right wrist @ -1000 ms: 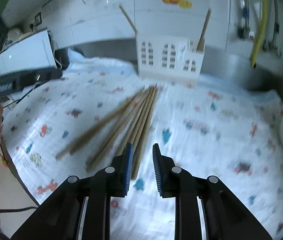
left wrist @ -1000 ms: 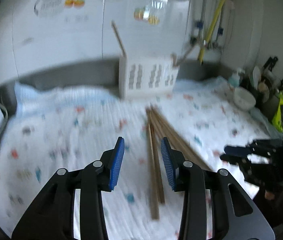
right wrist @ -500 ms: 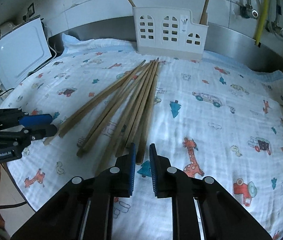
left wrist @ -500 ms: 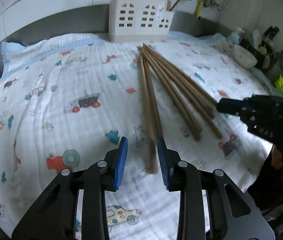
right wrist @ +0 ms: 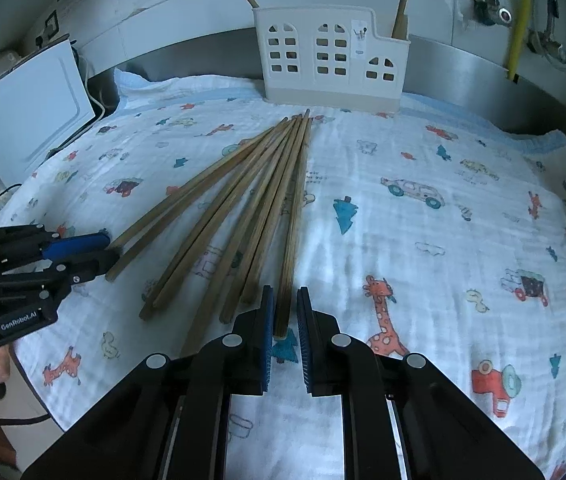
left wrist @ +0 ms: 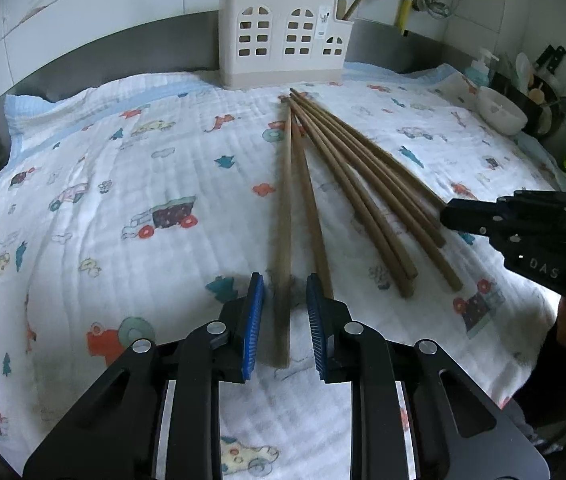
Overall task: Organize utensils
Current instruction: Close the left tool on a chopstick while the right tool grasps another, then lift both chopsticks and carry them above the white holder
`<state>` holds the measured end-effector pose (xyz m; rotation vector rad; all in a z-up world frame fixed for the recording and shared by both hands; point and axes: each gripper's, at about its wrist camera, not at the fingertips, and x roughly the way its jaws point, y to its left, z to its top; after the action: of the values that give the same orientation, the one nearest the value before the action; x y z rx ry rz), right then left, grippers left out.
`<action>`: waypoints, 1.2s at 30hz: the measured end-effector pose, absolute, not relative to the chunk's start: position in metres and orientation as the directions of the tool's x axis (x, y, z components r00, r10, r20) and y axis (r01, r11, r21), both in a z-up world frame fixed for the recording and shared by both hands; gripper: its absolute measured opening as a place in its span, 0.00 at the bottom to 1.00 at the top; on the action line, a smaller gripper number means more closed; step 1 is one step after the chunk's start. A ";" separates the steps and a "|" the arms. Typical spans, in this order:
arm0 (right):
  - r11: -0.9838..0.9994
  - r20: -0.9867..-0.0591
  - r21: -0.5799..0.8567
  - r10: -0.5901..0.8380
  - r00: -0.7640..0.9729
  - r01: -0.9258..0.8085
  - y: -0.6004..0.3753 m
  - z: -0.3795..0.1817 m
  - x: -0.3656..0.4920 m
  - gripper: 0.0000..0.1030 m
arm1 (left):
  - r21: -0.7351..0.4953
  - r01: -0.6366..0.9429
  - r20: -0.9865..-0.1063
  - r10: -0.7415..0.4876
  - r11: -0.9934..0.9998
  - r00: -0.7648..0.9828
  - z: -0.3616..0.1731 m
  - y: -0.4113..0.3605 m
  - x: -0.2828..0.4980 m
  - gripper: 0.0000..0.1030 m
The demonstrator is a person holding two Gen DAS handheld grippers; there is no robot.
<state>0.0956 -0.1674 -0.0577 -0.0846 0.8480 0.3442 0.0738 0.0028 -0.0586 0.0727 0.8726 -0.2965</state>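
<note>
Several long wooden chopsticks (left wrist: 347, 184) lie fanned on a white printed cloth (left wrist: 123, 184), tips meeting near a cream house-shaped utensil holder (left wrist: 287, 40) at the back. The holder (right wrist: 331, 56) has two sticks standing in it. My left gripper (left wrist: 283, 292) is open, its blue pads on either side of the near end of the leftmost chopstick (left wrist: 283, 216). My right gripper (right wrist: 285, 304) is open by a narrow gap around the near end of the rightmost chopstick (right wrist: 295, 216). Each gripper shows in the other's view: the right one (left wrist: 483, 216) and the left one (right wrist: 79, 252).
A white appliance (right wrist: 27, 116) stands left of the cloth. A white bowl (left wrist: 499, 110), a soap bottle (left wrist: 479, 68) and dark utensils stand at the right edge. A steel backsplash, tiled wall and a yellow pipe (right wrist: 517, 20) are behind the holder.
Both grippers have dropped toward the cloth and moved forward onto the chopstick ends. Their jaws have narrowed. The chopsticks have not moved.
</note>
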 end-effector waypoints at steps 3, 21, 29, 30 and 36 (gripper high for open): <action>0.942 -0.746 0.061 0.263 0.612 -0.330 -0.167 -0.057 0.098 0.09 | -0.050 0.280 -0.757 -0.219 0.959 0.615 -0.059 0.002 0.078 0.18; 0.950 -0.668 0.043 0.258 0.698 -0.310 -0.184 -0.011 0.089 0.07 | -0.112 0.250 -0.731 -0.250 0.962 0.635 -0.052 0.010 0.077 0.06; 0.941 -0.581 0.007 0.280 0.765 -0.340 -0.187 0.050 0.093 0.07 | -0.096 0.265 -0.679 -0.257 0.960 0.688 -0.031 0.009 0.073 0.06; 0.939 -0.574 0.001 0.283 0.768 -0.345 -0.187 0.056 0.094 0.07 | -0.094 0.262 -0.673 -0.255 0.961 0.694 -0.029 0.009 0.073 0.06; 0.923 -0.549 -0.030 0.306 0.778 -0.384 -0.185 0.090 0.103 0.07 | -0.089 0.280 -0.629 -0.272 0.956 0.729 -0.010 0.010 0.074 0.05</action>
<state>0.1033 -0.1849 0.0901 -0.1430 0.5681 0.3740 0.0742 0.0098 -0.0102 0.0122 0.6904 -0.3036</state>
